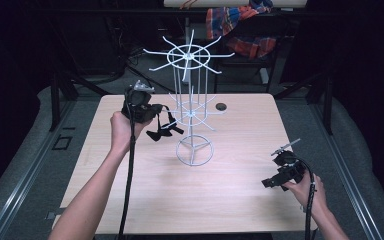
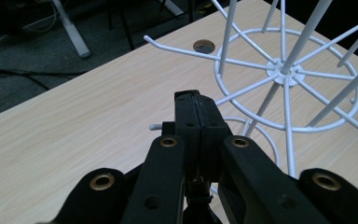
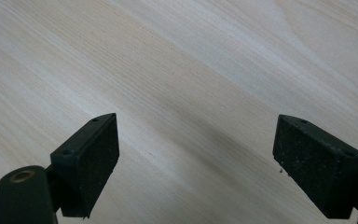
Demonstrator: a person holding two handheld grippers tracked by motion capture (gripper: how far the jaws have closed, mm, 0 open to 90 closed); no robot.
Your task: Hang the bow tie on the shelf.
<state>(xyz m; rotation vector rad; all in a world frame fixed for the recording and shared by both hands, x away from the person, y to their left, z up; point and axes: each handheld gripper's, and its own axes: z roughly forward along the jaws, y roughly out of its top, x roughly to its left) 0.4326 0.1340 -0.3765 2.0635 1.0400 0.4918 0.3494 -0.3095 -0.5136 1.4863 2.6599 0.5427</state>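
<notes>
A white wire rack [image 1: 192,110] stands at the middle of the table, with hooked arms fanning out from an upper and a lower ring. My left gripper [image 1: 177,129] is held up just left of the lower ring [image 2: 284,74], pointing at it. Its jaws are shut pad against pad [image 2: 196,100], and nothing shows between them. One hook tip [image 2: 154,126] sits right beside the pads. My right gripper [image 1: 270,182] rests low at the table's near right corner. It is open [image 3: 196,154] over bare wood, with nothing between its pads.
The pale wooden table [image 1: 230,200] has a round cable hole [image 1: 221,106] behind the rack. A plaid cloth [image 1: 240,25] hangs on a chair beyond the far edge. Cables trail from both grippers toward the near edge. Dark floor surrounds the table.
</notes>
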